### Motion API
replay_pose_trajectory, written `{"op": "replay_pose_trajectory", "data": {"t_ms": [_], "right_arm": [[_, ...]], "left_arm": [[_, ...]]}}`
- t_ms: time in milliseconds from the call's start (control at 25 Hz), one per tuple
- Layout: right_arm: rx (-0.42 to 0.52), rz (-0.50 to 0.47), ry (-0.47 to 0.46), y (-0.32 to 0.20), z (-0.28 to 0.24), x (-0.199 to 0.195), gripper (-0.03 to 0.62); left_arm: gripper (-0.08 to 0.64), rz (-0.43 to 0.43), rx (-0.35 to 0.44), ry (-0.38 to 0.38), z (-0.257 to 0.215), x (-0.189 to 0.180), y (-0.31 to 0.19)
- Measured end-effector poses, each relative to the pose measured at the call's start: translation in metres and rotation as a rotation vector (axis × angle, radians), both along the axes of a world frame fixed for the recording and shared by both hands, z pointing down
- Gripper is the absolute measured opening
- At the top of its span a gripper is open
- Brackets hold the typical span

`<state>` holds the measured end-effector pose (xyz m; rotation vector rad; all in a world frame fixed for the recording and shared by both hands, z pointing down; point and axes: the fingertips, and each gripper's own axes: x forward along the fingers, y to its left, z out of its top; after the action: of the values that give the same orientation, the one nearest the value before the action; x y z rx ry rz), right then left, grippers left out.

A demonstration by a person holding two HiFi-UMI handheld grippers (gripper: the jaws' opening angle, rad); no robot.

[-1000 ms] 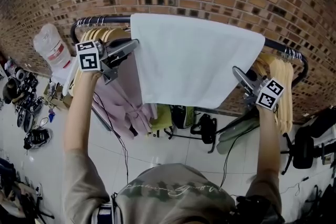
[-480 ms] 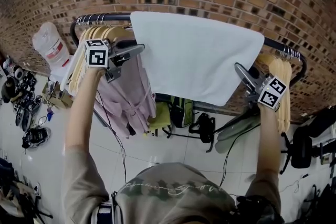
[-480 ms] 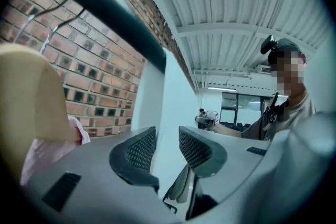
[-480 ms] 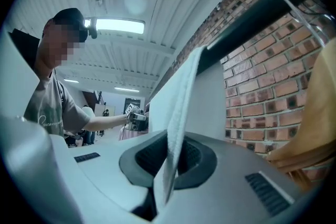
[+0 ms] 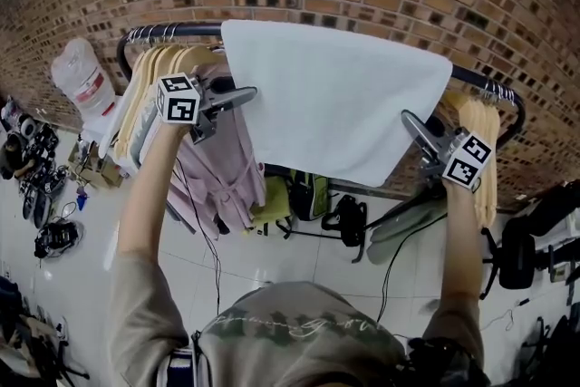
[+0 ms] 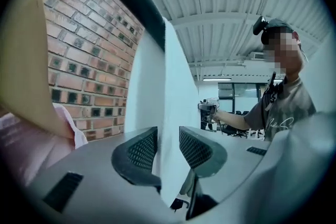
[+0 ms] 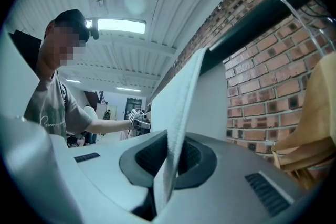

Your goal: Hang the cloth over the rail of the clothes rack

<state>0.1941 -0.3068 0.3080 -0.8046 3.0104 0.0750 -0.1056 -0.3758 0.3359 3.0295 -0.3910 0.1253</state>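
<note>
The white cloth (image 5: 335, 100) is draped over the black rail (image 5: 172, 32), between wooden hangers (image 5: 149, 82) at both ends. Its right edge is clamped in the closed right gripper (image 5: 415, 127). The left gripper (image 5: 243, 94) is being opened, with the cloth's left edge loose between its jaws.

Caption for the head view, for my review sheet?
White cloth draped over the rack's rail; left tool opening around its left edge, right tool clamped on its right edge.
</note>
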Motion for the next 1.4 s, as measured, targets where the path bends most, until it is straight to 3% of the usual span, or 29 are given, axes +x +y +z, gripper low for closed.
{"op": "replay_pose_trajectory", "data": {"t_ms": [40,120,240,480,600,720,840,960,1080,1160,1240,1400], "right_arm": [[0.003,-0.006,-0.001,0.001,-0.001,-0.001,0.021],[0.016,-0.032,-0.004,0.006,-0.004,-0.002,0.021],[0.038,-0.061,-0.005,0.014,-0.013,-0.004,0.021],[0.030,-0.008,-0.023,0.005,-0.035,0.004,0.021],[0.012,0.013,-0.031,-0.002,-0.040,0.006,0.021],[-0.003,0.035,-0.015,-0.010,-0.036,0.009,0.021],[-0.037,0.042,-0.056,-0.014,-0.031,0.014,0.021],[-0.038,0.057,-0.088,-0.016,-0.034,0.018,0.021],[-0.016,0.069,-0.081,-0.015,-0.035,0.018,0.023],[0.004,0.081,-0.066,-0.011,-0.035,0.017,0.023],[0.012,0.107,-0.070,-0.008,-0.033,0.018,0.025],[0.035,0.241,-0.186,-0.006,-0.034,0.038,0.035]], "left_arm": [[0.133,0.013,0.001,-0.008,0.002,0.000,0.002],[0.023,0.043,0.013,-0.004,0.000,-0.002,0.010],[0.023,0.063,0.030,0.037,-0.017,-0.005,0.025],[0.021,0.046,0.076,0.142,-0.070,-0.014,0.033],[0.023,0.031,0.084,0.143,-0.081,-0.020,0.032],[0.023,0.006,0.095,0.094,-0.070,-0.019,0.029],[0.023,-0.021,0.073,0.072,-0.057,-0.014,0.023],[0.023,-0.036,0.046,0.094,-0.056,-0.015,0.019],[0.025,-0.050,0.027,0.165,-0.066,-0.023,0.016],[0.097,-0.018,-0.005,0.222,-0.073,-0.027,0.020],[0.104,0.006,-0.019,0.247,-0.076,-0.029,0.025],[0.170,-0.047,-0.001,0.299,-0.073,-0.036,0.029]]}}
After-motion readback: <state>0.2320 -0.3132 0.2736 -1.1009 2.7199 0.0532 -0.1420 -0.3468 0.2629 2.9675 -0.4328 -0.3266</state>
